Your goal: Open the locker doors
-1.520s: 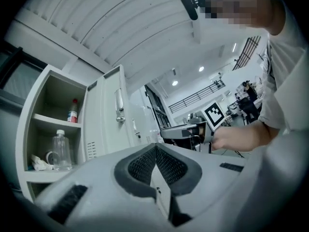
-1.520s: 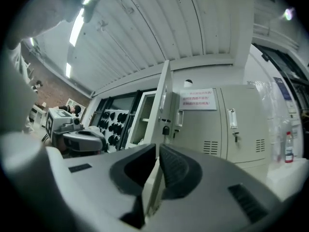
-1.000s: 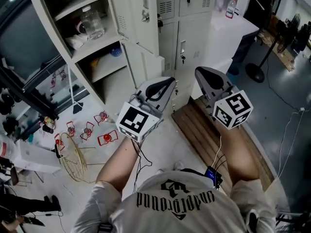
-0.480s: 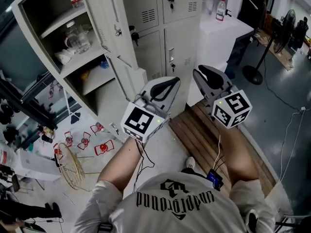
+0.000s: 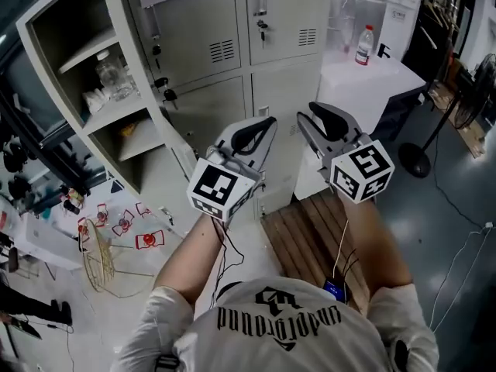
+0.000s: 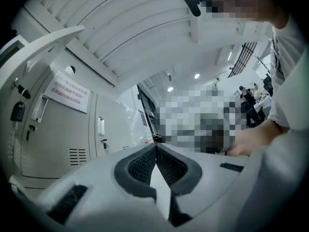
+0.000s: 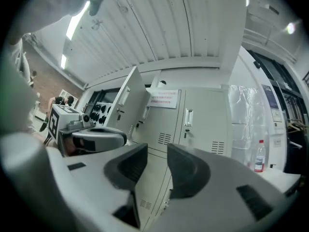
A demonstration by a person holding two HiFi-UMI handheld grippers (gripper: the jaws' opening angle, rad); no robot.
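The grey lockers fill the back of the head view. The left column's door (image 5: 138, 60) stands open on shelves (image 5: 116, 107) with a jar and small items. The upper door with a red-lettered notice (image 5: 194, 33) and the upper door with a handle and key (image 5: 283, 18) are closed, as are the two lower doors (image 5: 287, 91). My left gripper (image 5: 266, 125) is held in the air before them, jaws shut and empty (image 6: 155, 147). Beside it my right gripper (image 5: 306, 118) has just been opening, and a narrow gap with nothing in it shows between its jaws (image 7: 157, 152).
A white cabinet (image 5: 372, 76) with a water bottle (image 5: 363, 45) stands right of the lockers. A wooden pallet (image 5: 310, 239) lies on the floor below my arms. A wire basket (image 5: 93, 254) and red-and-white parts (image 5: 147, 240) lie at the left. A fan stand (image 5: 418, 161) is at the right.
The head view has swung up the lockers, bringing the upper doors and the notice into sight. Both grippers have risen a little and stay side by side.
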